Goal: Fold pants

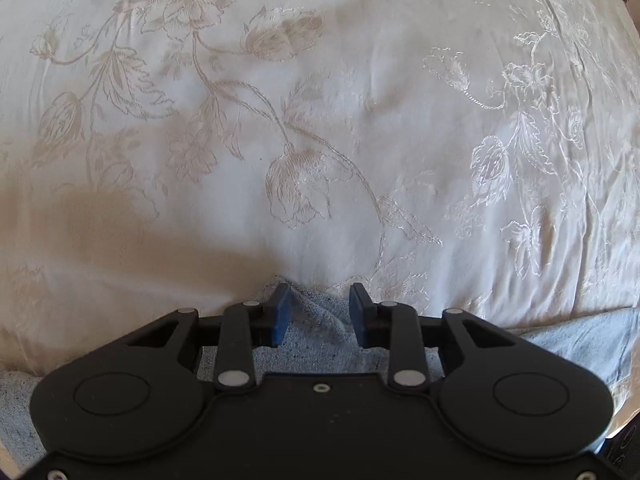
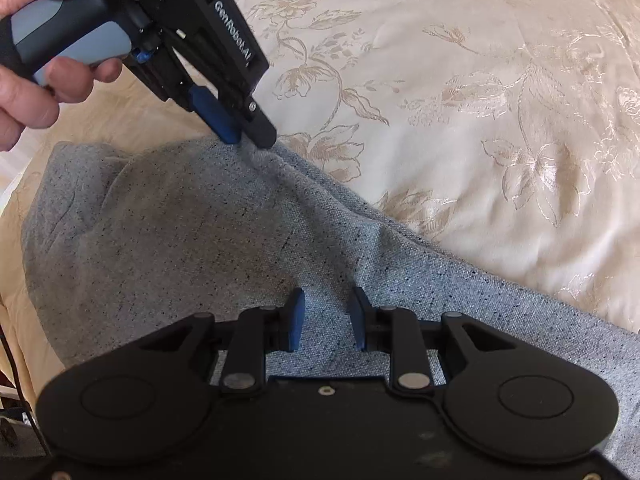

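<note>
The grey speckled pants [image 2: 192,240] lie on a cream floral bedspread [image 2: 480,120]. My left gripper [image 1: 319,312] has its blue fingers parted, with a raised edge of the pants [image 1: 316,340] between them. In the right wrist view that same left gripper [image 2: 248,136] touches a bunched fold at the pants' far edge, held by a hand. My right gripper [image 2: 326,316] is open, its fingers apart just over the flat grey cloth nearer me.
The embroidered bedspread [image 1: 320,120] fills the area beyond the pants. The bed's left edge and dark cables [image 2: 12,380] show at the lower left of the right wrist view. A person's hand [image 2: 28,80] holds the left gripper's handle.
</note>
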`<state>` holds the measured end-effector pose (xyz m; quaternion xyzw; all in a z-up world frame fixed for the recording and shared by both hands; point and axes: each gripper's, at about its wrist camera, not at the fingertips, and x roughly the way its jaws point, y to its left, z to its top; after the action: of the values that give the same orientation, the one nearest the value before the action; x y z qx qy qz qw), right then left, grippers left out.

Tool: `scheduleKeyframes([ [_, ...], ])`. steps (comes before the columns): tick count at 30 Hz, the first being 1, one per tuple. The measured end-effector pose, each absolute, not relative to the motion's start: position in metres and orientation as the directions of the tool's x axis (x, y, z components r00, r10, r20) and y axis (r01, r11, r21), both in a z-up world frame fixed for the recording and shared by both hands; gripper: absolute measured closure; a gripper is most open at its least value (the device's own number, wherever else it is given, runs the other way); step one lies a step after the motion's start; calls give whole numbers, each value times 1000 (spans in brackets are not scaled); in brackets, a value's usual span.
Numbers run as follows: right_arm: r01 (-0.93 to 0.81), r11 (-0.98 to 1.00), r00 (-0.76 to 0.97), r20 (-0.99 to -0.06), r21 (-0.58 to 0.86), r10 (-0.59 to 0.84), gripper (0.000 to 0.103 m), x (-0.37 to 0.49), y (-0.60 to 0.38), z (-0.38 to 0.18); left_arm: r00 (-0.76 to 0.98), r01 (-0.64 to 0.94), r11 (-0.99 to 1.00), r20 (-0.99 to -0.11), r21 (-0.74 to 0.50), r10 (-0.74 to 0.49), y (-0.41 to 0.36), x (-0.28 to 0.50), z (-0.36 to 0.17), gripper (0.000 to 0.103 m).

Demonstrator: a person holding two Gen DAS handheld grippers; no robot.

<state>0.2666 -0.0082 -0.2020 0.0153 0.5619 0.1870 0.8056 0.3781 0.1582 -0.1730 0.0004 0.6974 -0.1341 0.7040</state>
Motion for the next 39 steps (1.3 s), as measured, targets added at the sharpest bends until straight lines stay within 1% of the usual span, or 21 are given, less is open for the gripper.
scheduleKeyframes([
  [2, -281, 930, 297, -900, 237, 319, 76, 264, -10, -201, -28, 221, 963, -988, -155, -153, 152, 378, -180, 61],
  [6, -280, 930, 294, -901, 237, 318, 76, 265, -9, -202, -55, 292, 956, -998, -30, -15, 137, 372, -194, 58],
  [9, -279, 930, 294, -901, 238, 319, 76, 265, -8, -202, -65, 266, 964, -998, -19, -2, 136, 375, -198, 59],
  [10, -280, 930, 295, -901, 236, 317, 76, 266, -6, -202, -68, 259, 966, -998, -14, 4, 135, 375, -200, 65],
  [11, -280, 931, 296, -901, 235, 317, 76, 266, -6, -202, -65, 249, 968, -998, 10, 27, 134, 375, -202, 88],
  [12, -280, 931, 296, -901, 235, 317, 75, 266, -6, -202, -52, 238, 971, -998, 31, 45, 135, 376, -203, 96],
  [16, -274, 932, 306, -897, 238, 319, 74, 265, -7, -198, 35, 129, 992, -999, -5, -10, 151, 384, -194, 97],
  [17, -269, 933, 314, -893, 240, 321, 75, 264, -8, -197, 79, 110, 994, -997, 9, 0, 154, 385, -188, 102],
  [19, -254, 937, 340, -885, 240, 319, 75, 263, -9, -192, 271, 126, 971, -949, 202, 162, 151, 386, -172, 102],
  [20, -245, 940, 352, -881, 238, 315, 75, 262, -10, -189, 284, 134, 969, -945, 207, 163, 154, 391, -170, 102],
  [22, -225, 945, 380, -871, 238, 310, 74, 262, -13, -181, 198, 80, 993, -978, 85, 68, 167, 402, -170, 102],
  [23, -214, 946, 394, -865, 243, 311, 74, 263, -14, -178, 199, 51, 997, -979, 64, 53, 171, 401, -168, 102],
  [25, -192, 947, 419, -851, 259, 317, 74, 266, -14, -173, 231, 71, 996, -972, 58, 41, 173, 395, -160, 102],
  [28, -177, 942, 424, -841, 286, 335, 74, 276, -9, -173, 221, 124, 992, -975, 20, -8, 169, 376, -156, 98],
  [30, -181, 934, 390, -849, 309, 357, 74, 285, -3, -182, 203, 157, 988, -979, 3, -29, 165, 363, -156, 92],
  [31, -181, 942, 372, -867, 282, 331, 81, 292, 0, -192, 197, 174, 985, -980, -1, -36, 162, 357, -156, 91],
  [32, -167, 962, 389, -882, 217, 267, 86, 296, 1, -198, 194, 190, 982, -980, -4, -41, 159, 352, -157, 91],
  [33, -146, 977, 420, -885, 154, 202, 87, 299, 0, -202, 191, 210, 978, -980, -9, -50, 160, 348, -154, 91],
  [34, -123, 985, 447, -879, 123, 166, 86, 302, -3, -203, 189, 229, 973, -980, -20, -64, 158, 341, -155, 91],
  [36, -88, 988, 462, -873, 128, 154, 76, 302, -9, -196, 168, 268, 961, -979, -64, -112, 154, 330, -160, 91],
  [39, -86, 977, 465, -859, 197, 214, 76, 285, -17, -180, 110, 315, 945, -985, -93, -134, 147, 322, -179, 90],
])
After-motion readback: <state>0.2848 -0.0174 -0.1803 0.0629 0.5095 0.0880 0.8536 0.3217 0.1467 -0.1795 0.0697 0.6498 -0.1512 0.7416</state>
